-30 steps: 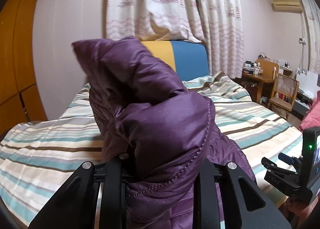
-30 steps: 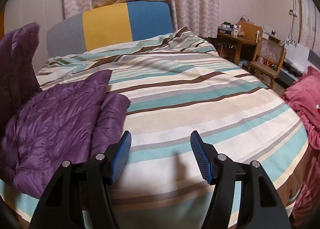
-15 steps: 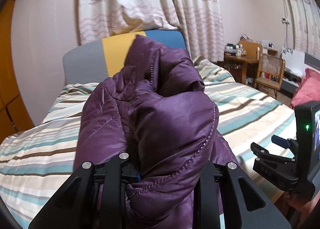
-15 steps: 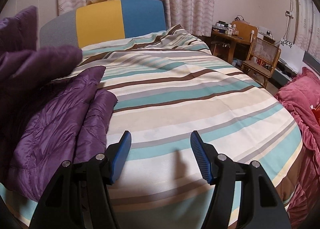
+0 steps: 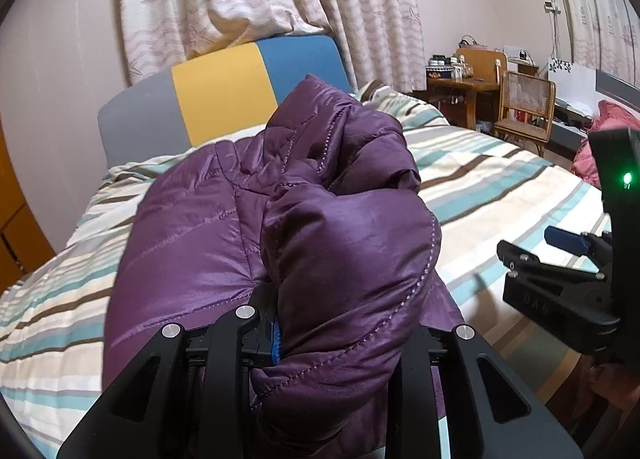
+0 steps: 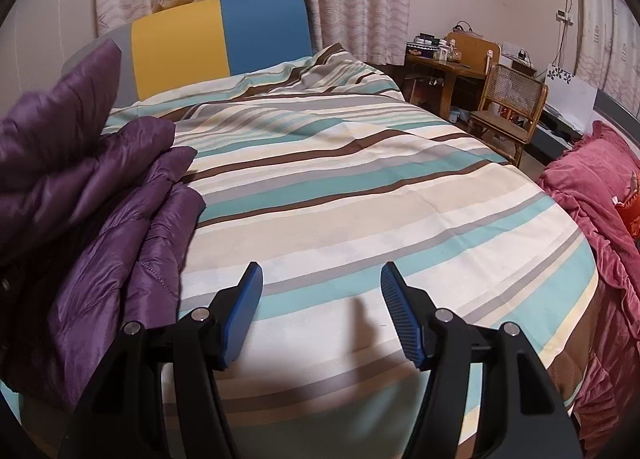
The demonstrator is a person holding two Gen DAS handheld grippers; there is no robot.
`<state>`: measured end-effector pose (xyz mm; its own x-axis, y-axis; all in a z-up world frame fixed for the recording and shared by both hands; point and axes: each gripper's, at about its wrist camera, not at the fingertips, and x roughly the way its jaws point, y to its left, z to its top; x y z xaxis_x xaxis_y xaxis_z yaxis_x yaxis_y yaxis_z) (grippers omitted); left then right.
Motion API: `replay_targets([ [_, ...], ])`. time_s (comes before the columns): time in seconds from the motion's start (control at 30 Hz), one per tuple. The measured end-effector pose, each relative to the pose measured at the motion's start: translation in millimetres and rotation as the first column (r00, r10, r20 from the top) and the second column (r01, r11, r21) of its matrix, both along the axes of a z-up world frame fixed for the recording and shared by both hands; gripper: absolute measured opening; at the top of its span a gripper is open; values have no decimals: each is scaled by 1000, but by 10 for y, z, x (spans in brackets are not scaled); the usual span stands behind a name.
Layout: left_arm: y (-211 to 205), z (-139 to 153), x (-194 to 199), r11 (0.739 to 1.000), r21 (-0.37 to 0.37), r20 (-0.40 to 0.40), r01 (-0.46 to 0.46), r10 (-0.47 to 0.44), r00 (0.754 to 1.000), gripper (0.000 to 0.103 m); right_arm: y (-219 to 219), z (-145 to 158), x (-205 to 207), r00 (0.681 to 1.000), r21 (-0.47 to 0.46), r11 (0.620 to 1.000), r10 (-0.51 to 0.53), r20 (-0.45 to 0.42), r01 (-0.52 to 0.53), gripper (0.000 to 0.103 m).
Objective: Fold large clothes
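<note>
A purple quilted down jacket (image 5: 248,243) lies bunched on the striped bed (image 5: 500,183). My left gripper (image 5: 332,343) is shut on a thick fold of it and holds that fold up in front of the lens; the fingertips are buried in fabric. In the right wrist view the jacket (image 6: 116,211) fills the left side, part lying on the bed (image 6: 360,187), part lifted. My right gripper (image 6: 322,315) is open and empty, low over the bed's near edge, to the right of the jacket. It also shows in the left wrist view (image 5: 560,259).
A headboard (image 6: 216,47) in grey, yellow and blue stands at the far end under curtains. A wooden desk (image 6: 444,63) and a cane chair (image 6: 508,107) stand at the right. A pink blanket (image 6: 592,195) is heaped by the bed's right side.
My left gripper has swung the held jacket fold to the right and lowered it toward the bed. The right gripper stays open and has shifted only slightly.
</note>
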<state>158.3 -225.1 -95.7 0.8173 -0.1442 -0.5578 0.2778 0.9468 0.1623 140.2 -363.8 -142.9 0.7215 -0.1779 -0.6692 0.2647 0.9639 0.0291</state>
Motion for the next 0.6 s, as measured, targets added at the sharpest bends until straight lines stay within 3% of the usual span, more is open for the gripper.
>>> replay_targets([
  [0.2, -84, -135, 4, 1000, 14, -14, 18, -18, 1000, 26, -32, -12, 0, 1000, 12, 1000, -8, -5, 8, 61],
  [0.33, -152, -179, -39, 994, -25, -46, 103, -104, 993, 66, -43, -17, -3, 1000, 20, 1000, -7, -8, 7, 61],
  [0.37, -168, -176, -67, 991, -30, -50, 134, -135, 990, 71, -44, -18, -2, 1000, 22, 1000, -6, -8, 6, 61],
  [0.47, -147, -145, -143, 981, -71, -53, 182, -186, 981, 71, -42, -2, -8, 1000, 22, 1000, -5, -2, 5, 61],
  [0.6, -1, -75, -203, 956, -198, -66, 217, -234, 970, 71, -32, 3, -10, 1000, 27, 1000, -2, 2, 2, 61],
])
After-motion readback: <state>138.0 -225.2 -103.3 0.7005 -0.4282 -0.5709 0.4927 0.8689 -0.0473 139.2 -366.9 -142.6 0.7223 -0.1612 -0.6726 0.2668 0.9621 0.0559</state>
